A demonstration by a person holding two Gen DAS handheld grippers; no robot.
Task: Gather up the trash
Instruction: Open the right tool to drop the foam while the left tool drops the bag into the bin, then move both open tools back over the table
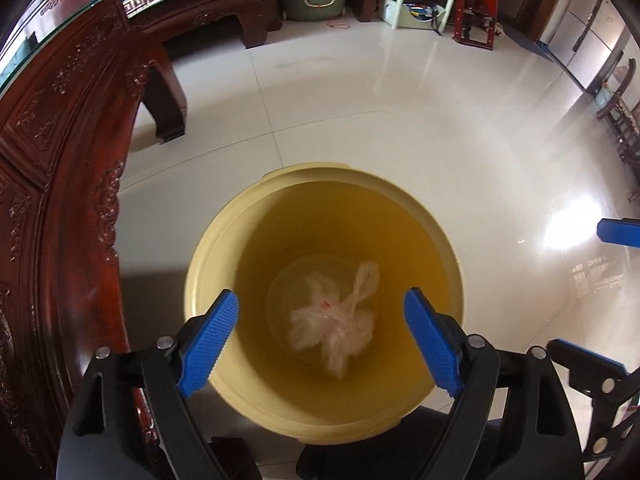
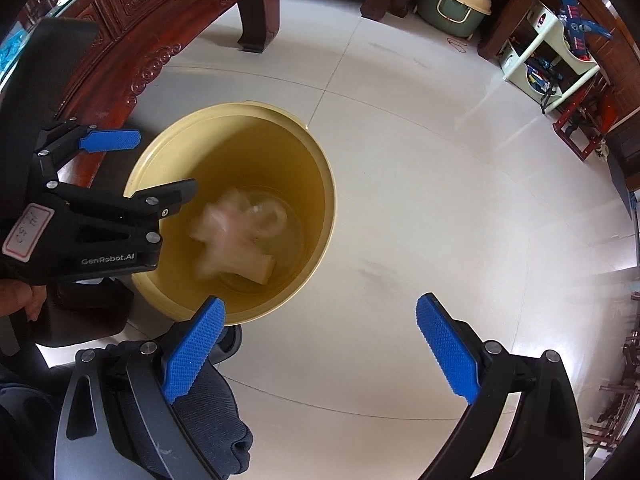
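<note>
Plastic bag (image 1: 338, 318): we see it inside the yellow bucket (image 1: 248, 216), low near the bottom; blurred in the right wrist view, so we cannot say if it rests.
Handling: we judge it very light, soft and crumpling, a little slippery, not fragile.
Where to hold: the twisted loop (image 1: 366, 280) or the bunched middle seems best.
Left gripper (image 1: 320, 340): above the bucket mouth, jaws spread wide, nothing between them.
Right gripper (image 2: 320, 350): beside the bucket over the tiled floor (image 2: 440, 200), jaws released, empty.

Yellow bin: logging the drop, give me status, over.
Left gripper open above yellow bin. Right gripper open, empty, beside it. Crumpled plastic bag inside bin. Nothing in the way.
</note>
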